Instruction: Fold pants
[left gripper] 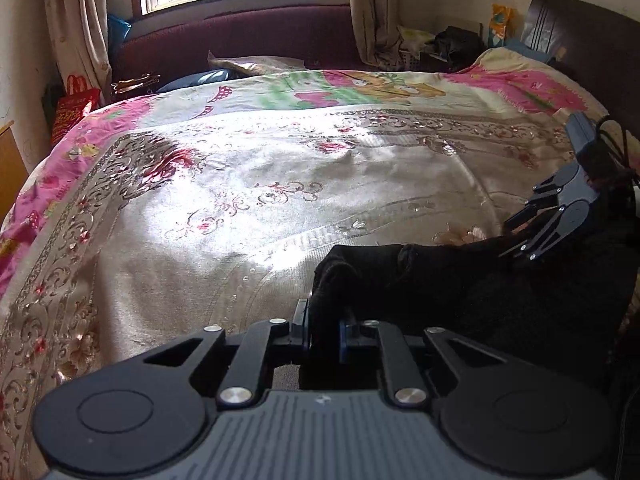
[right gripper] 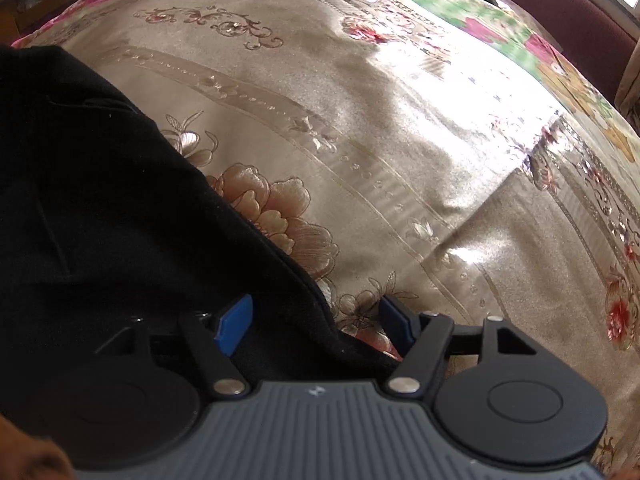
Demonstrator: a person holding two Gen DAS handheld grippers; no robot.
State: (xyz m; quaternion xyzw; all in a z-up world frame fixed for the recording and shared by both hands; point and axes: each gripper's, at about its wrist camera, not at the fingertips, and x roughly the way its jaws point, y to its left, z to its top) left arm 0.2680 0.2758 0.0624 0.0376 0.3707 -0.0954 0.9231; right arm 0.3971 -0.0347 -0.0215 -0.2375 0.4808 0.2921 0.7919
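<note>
The folding looks barely started. The black pants (left gripper: 460,280) lie in a soft, bumpy heap at the near edge of the bed (left gripper: 248,200), not flat yet. The left hand-held gripper (left gripper: 325,334) pinches a bunch of the cloth. The right hand-held gripper (right gripper: 316,320) is spread wide around the pants' edge, gripping nothing.
</note>
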